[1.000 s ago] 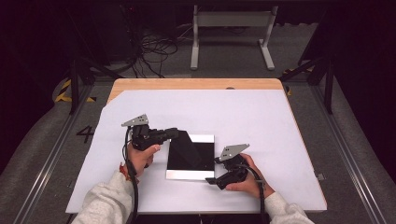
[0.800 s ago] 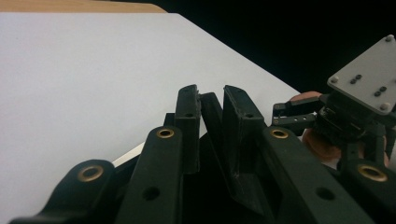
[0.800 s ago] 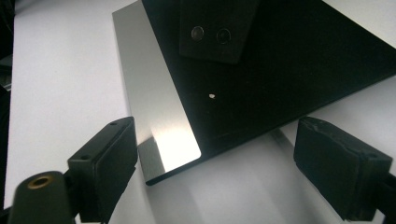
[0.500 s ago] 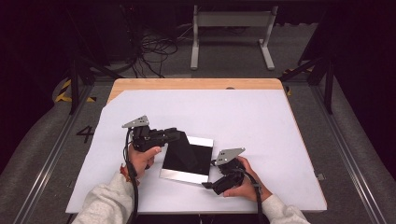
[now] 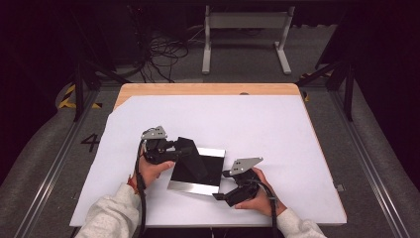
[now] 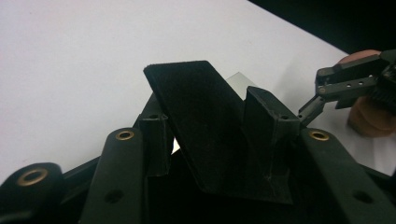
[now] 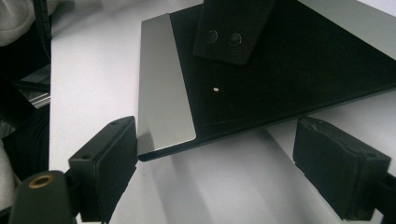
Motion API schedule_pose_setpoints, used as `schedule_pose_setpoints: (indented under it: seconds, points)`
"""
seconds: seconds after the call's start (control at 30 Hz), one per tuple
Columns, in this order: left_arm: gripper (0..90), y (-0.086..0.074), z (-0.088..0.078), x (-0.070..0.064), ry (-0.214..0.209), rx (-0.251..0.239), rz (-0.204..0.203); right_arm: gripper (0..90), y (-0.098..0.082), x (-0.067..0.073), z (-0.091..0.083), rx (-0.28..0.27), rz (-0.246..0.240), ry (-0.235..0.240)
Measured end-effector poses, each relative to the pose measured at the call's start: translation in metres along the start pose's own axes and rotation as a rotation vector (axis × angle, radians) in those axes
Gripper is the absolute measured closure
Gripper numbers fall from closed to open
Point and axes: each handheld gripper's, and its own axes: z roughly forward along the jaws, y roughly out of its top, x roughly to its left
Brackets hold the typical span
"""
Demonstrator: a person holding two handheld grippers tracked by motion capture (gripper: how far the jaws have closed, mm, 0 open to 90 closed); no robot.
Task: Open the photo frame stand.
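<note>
Lab: floor rails [image 5: 44, 173]; loose cables [image 5: 158, 54]

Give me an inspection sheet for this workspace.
Surface: white sheet over wooden table, flat.
Job's things: black panel with silver edges lying flat; its flap raised.
Clutter: nothing seen.
Grippers: left gripper jaws have just been opening, flap between them, not clamped; right gripper open at the panel's near corner.
Cables: cable trails along the left forearm; loose cables on the floor beyond.
Surroundings: dark room, metal stand behind the table.
</note>
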Motion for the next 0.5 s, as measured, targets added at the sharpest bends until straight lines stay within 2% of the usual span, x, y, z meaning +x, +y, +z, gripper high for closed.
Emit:
schedule_pose_setpoints:
  seconds: [0.03,0.07,0.1,0.17,0.2,0.23,0.33,0.47,0.5]
  points:
    - [51.9,0.000,0.000,0.000,0.000,0.000,0.000,14.3,0.000,0.000,0.000,0.000,0.000,0.000]
    - [51.9,0.000,0.001,-0.001,-0.004,0.020,0.016,14.3,0.000,0.000,0.000,-0.005,0.001,-0.001]
    - [43.7,0.001,0.000,-0.002,-0.025,0.035,0.042,14.5,0.000,0.000,0.000,-0.008,0.000,0.004]
    - [37.2,0.001,-0.004,-0.003,-0.051,0.042,0.031,14.5,0.001,0.000,-0.001,-0.014,0.003,0.010]
    - [33.0,0.001,-0.004,-0.003,-0.051,0.042,0.031,14.5,0.001,0.000,-0.001,-0.014,0.003,0.010]
    - [33.0,0.001,-0.008,-0.005,-0.056,0.053,0.043,14.6,0.001,0.000,-0.001,-0.019,0.004,0.010]
    - [18.1,-0.005,-0.021,-0.014,-0.046,0.106,0.105,14.6,0.001,0.000,0.000,-0.019,0.002,0.014]
    - [15.9,-0.016,-0.030,-0.018,-0.049,0.127,0.132,14.6,0.000,0.000,0.001,-0.018,0.006,0.016]
    - [15.9,-0.020,-0.031,-0.021,-0.028,0.158,0.144,14.6,0.001,0.000,0.001,-0.022,0.003,0.015]
